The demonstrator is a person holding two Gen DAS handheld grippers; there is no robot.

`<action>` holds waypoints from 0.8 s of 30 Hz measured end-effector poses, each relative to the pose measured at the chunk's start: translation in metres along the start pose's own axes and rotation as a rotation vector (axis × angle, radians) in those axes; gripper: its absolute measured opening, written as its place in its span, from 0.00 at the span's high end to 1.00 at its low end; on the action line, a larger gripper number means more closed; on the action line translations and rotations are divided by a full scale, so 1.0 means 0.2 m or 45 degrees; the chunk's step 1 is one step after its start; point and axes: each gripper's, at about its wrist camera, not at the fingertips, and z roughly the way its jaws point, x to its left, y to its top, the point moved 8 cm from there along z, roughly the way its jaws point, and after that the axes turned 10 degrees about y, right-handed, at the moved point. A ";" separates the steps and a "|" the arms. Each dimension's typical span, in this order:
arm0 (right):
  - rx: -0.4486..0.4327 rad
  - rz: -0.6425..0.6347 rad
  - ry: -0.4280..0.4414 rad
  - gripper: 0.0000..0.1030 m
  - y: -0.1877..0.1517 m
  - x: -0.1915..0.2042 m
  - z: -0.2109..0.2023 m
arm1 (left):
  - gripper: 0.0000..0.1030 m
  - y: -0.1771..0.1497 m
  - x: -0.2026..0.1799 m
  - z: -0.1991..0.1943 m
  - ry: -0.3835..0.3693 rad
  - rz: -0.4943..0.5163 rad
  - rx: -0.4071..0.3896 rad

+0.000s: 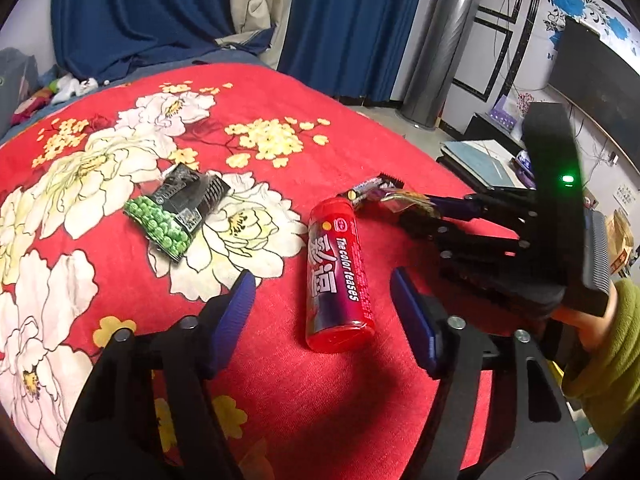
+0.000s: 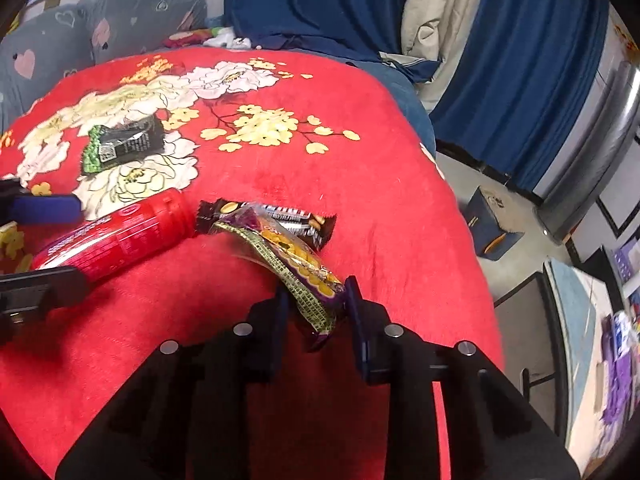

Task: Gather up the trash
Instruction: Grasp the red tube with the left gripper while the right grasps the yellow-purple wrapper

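A red cylindrical candy bottle lies on the red floral blanket. My left gripper is open, one finger on each side of the bottle's lower half. A green and black snack wrapper lies to the left. My right gripper is shut on a purple and yellow wrapper, held just above the blanket. A brown wrapper lies under it, beside the bottle's cap. The right gripper also shows in the left wrist view.
Blue curtains hang behind the bed. A silver cylinder stands on the floor to the right. A dark TV and a low stand with books are at the far right. Grey cushions sit at the back left.
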 end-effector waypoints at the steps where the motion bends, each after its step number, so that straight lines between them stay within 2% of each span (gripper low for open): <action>1: -0.007 0.012 0.009 0.77 -0.01 0.01 -0.01 | 0.48 0.00 0.00 0.01 -0.003 0.004 0.008; 2: -0.020 0.033 0.027 0.77 -0.02 0.02 -0.03 | 0.50 -0.01 -0.01 0.01 -0.005 0.009 0.017; 5: -0.051 0.102 0.061 0.78 -0.07 0.04 -0.07 | 0.63 -0.03 -0.02 0.04 -0.015 0.018 0.056; 7: -0.073 0.159 0.089 0.78 -0.10 0.05 -0.11 | 0.77 -0.04 -0.03 0.06 -0.023 0.020 0.077; 11: -0.122 0.283 0.143 0.79 -0.17 0.07 -0.19 | 0.77 -0.05 -0.04 0.05 -0.050 0.033 0.077; 18: -0.200 0.392 0.188 0.79 -0.26 0.10 -0.35 | 0.77 0.00 -0.08 -0.08 -0.062 0.054 -0.051; 24: -0.288 0.448 0.188 0.80 -0.30 0.09 -0.53 | 0.77 0.03 -0.18 -0.19 -0.121 0.079 -0.115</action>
